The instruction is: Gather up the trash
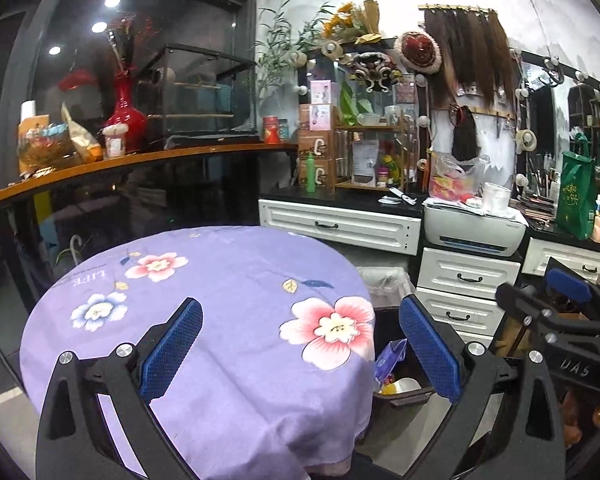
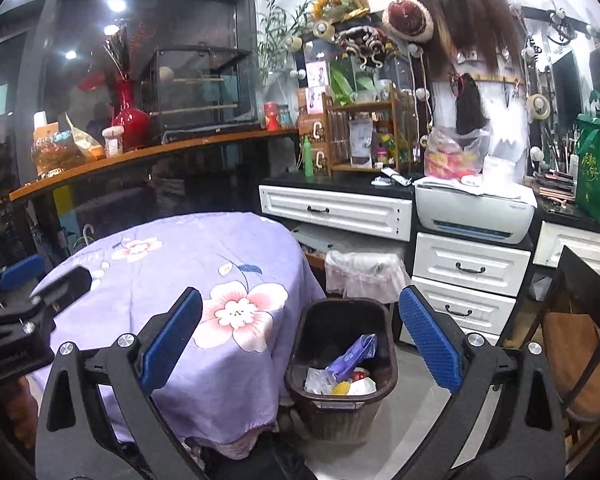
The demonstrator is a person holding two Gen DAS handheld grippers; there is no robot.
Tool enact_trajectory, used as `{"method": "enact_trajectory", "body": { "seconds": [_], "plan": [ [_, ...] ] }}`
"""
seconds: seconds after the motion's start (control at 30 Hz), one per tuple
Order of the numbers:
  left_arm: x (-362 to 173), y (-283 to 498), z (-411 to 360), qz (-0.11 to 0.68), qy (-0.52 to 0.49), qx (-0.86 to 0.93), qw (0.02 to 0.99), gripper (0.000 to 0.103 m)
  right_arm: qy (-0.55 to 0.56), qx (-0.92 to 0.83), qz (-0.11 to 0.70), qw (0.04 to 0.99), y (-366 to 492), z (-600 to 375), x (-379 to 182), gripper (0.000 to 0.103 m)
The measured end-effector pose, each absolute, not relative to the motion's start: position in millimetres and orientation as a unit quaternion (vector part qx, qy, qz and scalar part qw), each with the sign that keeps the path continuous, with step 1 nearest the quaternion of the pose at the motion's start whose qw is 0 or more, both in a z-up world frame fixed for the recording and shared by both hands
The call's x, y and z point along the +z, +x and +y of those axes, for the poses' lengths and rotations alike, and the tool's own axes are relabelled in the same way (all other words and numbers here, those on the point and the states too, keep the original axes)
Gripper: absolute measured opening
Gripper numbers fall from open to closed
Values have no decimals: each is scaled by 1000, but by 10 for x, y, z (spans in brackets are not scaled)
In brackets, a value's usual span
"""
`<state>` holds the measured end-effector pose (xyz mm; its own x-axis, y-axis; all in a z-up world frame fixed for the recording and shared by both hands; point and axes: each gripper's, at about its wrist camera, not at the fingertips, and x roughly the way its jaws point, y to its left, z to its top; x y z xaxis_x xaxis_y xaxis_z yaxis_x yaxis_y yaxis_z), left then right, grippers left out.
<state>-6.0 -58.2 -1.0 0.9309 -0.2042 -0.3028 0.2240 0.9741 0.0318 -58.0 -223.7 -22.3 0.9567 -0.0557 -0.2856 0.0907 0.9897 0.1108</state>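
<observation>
A dark brown bin (image 2: 342, 322) stands on the floor right of the round table (image 2: 168, 264) with its purple floral cloth. It holds a purple wrapper (image 2: 354, 354), clear plastic, a yellow scrap and a white piece. In the left wrist view the bin (image 1: 398, 398) is partly hidden by the cloth (image 1: 220, 280). My left gripper (image 1: 300, 348) is open and empty above the table's near right edge. My right gripper (image 2: 300, 340) is open and empty above the bin. The left gripper (image 2: 16, 304) also shows at the left of the right wrist view.
White drawer units (image 2: 470, 268) and a printer (image 2: 474, 212) stand behind the bin. A pink-lined bin (image 2: 364, 272) sits under the counter. A chair (image 2: 580, 320) is at the right. A curved wooden shelf (image 2: 148, 152) carries a red vase (image 2: 128, 116).
</observation>
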Motion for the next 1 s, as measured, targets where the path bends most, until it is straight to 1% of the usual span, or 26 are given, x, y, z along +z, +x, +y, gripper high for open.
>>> {"method": "enact_trajectory", "body": {
  "seconds": [0.13,0.4,1.0],
  "plan": [
    [-16,-138,-541,150,30,-81,985,98,65,-39,137,988,-670,-2209,-207,97],
    [-16,-234,-337,146,-14,-54,988,98,61,-35,124,990,-766,-2138,-219,97],
    [-47,-219,-218,138,-17,-45,989,97,54,-21,129,990,-739,-2094,-296,97]
  ]
}}
